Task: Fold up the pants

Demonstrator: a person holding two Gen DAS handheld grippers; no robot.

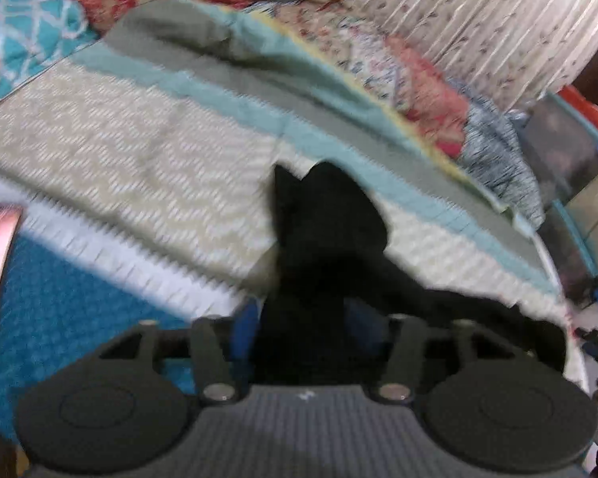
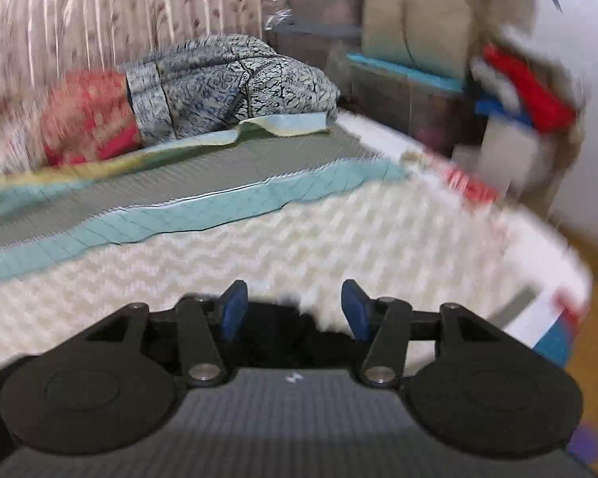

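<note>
The black pants (image 1: 323, 231) lie bunched on the cream patterned bedspread (image 1: 139, 151), one pointed fold reaching away from me. My left gripper (image 1: 303, 310) sits over them with its jaws apart. The dark cloth fills the gap between the blue pads (image 1: 245, 330), and I see no pinch in it. In the right wrist view, my right gripper (image 2: 294, 286) hovers open above the cream bedspread (image 2: 299, 231) with nothing between its blue pads (image 2: 235, 310). Both views are motion-blurred.
A grey patterned bundle (image 2: 227, 83) and a red floral one (image 2: 87, 119) lie at the bed's far side, against a curtain (image 2: 99, 12). Stacked storage boxes (image 2: 410, 44) and clothes stand beyond the bed's right edge (image 2: 538, 247). A teal cover (image 1: 59, 298) lies near my left gripper.
</note>
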